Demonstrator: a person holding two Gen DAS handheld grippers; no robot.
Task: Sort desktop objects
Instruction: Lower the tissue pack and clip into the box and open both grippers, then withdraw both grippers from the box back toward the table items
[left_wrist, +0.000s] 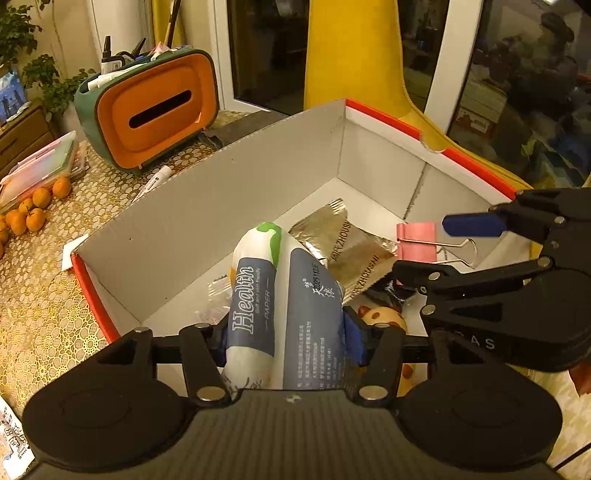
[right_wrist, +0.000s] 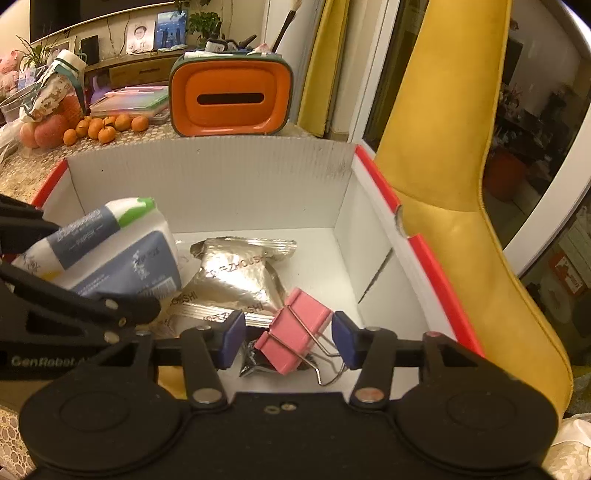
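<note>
A white cardboard box (left_wrist: 388, 118) (right_wrist: 376, 173) with a red outer rim holds the sorted items. My left gripper (left_wrist: 288, 343) (right_wrist: 105, 267) reaches into its near left part, shut on two blue-and-white tissue packs (left_wrist: 280, 295) (right_wrist: 110, 251) that fill the gap between its pads. Silver foil packets (left_wrist: 343, 240) (right_wrist: 236, 273) lie in the middle of the box floor. A pink binder clip (left_wrist: 417, 240) (right_wrist: 291, 332) rests on them. My right gripper (right_wrist: 288, 341) (left_wrist: 424, 247) straddles the clip, open, with a gap beside each pad. A yellow dotted ball (left_wrist: 384, 317) is partly hidden under the packs.
An orange and green tissue holder (left_wrist: 155, 110) (right_wrist: 231, 99) with pens stands behind the box. Tangerines (left_wrist: 33, 210) (right_wrist: 107, 127), a flat plastic case (left_wrist: 40, 170) and a white marker (left_wrist: 155, 181) lie on the patterned tablecloth. A yellow chair (right_wrist: 461, 184) rises at the right.
</note>
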